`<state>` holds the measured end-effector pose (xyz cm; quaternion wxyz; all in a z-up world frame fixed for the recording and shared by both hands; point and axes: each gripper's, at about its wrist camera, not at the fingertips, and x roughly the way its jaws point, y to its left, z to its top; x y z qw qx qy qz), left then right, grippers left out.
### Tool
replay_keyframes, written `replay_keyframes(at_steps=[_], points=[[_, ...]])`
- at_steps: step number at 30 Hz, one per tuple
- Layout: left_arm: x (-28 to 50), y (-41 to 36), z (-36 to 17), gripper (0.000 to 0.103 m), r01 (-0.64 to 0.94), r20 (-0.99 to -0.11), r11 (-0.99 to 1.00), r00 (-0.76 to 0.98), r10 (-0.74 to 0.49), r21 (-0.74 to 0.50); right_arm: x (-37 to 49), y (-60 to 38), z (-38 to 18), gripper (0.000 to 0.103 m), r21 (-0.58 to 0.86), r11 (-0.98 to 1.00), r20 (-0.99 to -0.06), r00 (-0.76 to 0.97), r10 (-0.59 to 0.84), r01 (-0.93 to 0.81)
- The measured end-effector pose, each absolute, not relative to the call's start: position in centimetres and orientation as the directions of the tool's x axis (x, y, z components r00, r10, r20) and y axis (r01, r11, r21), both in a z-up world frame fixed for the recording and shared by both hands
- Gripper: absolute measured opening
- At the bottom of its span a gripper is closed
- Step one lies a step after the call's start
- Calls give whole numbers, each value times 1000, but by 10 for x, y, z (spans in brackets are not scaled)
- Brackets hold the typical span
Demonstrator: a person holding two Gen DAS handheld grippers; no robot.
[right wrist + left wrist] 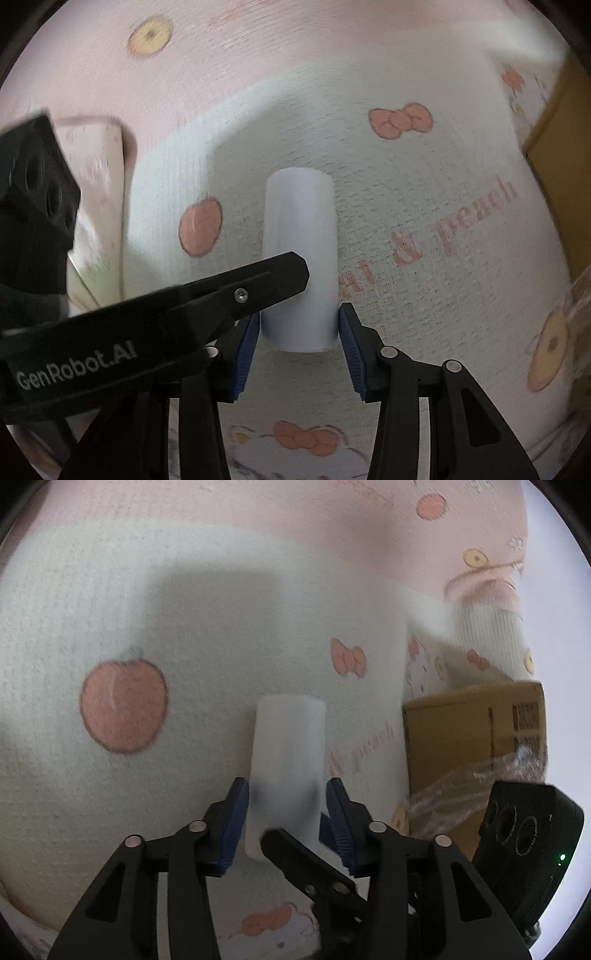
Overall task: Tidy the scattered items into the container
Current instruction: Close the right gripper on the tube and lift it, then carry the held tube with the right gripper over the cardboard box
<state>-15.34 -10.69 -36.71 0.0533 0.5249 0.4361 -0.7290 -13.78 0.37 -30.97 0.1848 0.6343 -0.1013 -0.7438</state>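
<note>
Two fisheye views look down along hand-held grippers at a bed covered in a pale blanket (184, 602) printed with peaches, bows and the word "peach".

In the left wrist view, a large peach print (123, 705) sits at nine o'clock. At centre, a white, slightly translucent cylinder (286, 771), perhaps a plastic cup or tube, stands between the blue pads of the left hand-held gripper (286, 812). The left pad touches its side; a sliver of space shows at the right pad, so whether this hand-held gripper grips it cannot be told. A black finger of the other tool crosses below it. At three o'clock sits a brown cardboard box (469, 731), seemingly the container, with crinkled clear plastic film (480, 779) draped on it.

In the right wrist view, the black body of the left tool fills nine o'clock. At centre, a second white cylinder (300, 258) sits in the right hand-held gripper (300, 325), both blue pads pressed on its lower sides, so it is gripped. The box edge (557, 147) shows at two o'clock.

The cylinders look light, smooth and thin-walled; they may slip or dent under pressure, so a moderate squeeze across the lower body seems wise.
</note>
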Motion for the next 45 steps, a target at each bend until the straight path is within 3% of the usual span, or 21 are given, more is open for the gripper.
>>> replay_keyframes(at_steps=[5, 18, 29, 45], points=[[-165, -116, -375, 48, 534, -806, -608, -448, 386, -588, -142, 13, -310, 43, 416, -905, -890, -165, -425, 86], [-172, -109, -369, 47, 492, -821, -671, -455, 345, -555, -137, 17, -314, 39, 423, -897, -887, -143, -439, 130], [-140, -92, -313, 47, 397, -807, -756, -518, 283, -520, -120, 15, -289, 39, 469, -861, -853, -150, -499, 195], [-135, -35, -193, 47, 291, -712, -815, -673, 199, -502, -79, 64, -174, 39, 440, -842, -769, -352, -533, 313]])
